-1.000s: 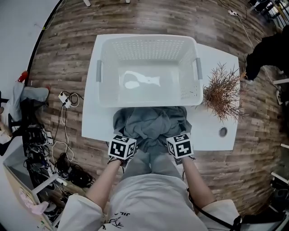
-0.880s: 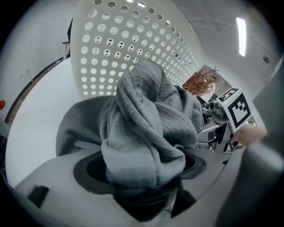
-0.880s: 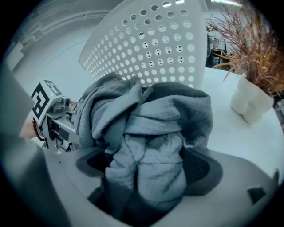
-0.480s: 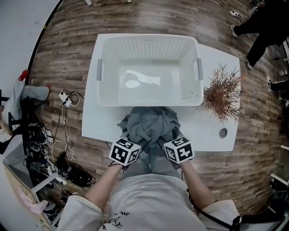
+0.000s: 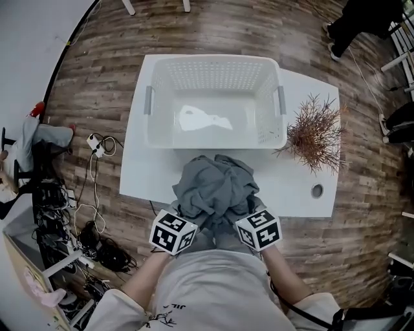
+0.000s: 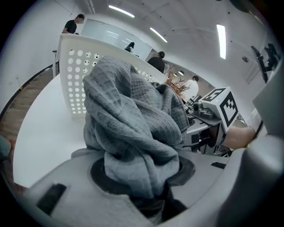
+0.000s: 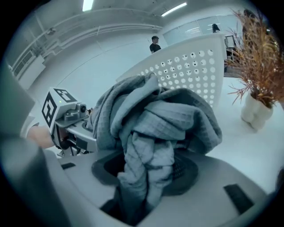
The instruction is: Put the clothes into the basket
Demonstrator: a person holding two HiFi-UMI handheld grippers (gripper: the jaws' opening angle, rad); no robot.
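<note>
- One white counter (image 5: 139,184) stands on a wood-plank floor (image 5: 97,77), with a tangle of cables (image 5: 97,143) and dark clutter on the floor at far left
- Towards the back of the counter sits the white perforated basket (image 5: 213,72); a bright patch lies on its bottom, and whether that is glare or an object cannot be told
- Just in front of the basket, over the counter's near edge, the grey clothes (image 5: 213,187) are bunched in one heap, outside the basket
- Jaws of the left gripper (image 6: 146,190) have just been closing and now pinch a thick twist of the grey clothes
- Jaws of the right gripper (image 7: 137,195) have likewise just been closing and clamp another fold of the same heap
- In the head view the cloth covers both sets of jaws, and only the marker cubes show
- Whether the heap's underside touches the counter cannot be told
- Right of the basket stands a dried plant (image 5: 315,132); only the right gripper view shows its white pot (image 7: 255,113)
- Near the counter's right corner is a small round hole (image 5: 316,190)
- At top right a person (image 5: 352,19) is cut off by the frame
- Ceiling lights (image 6: 221,35) show only in the gripper views
</note>
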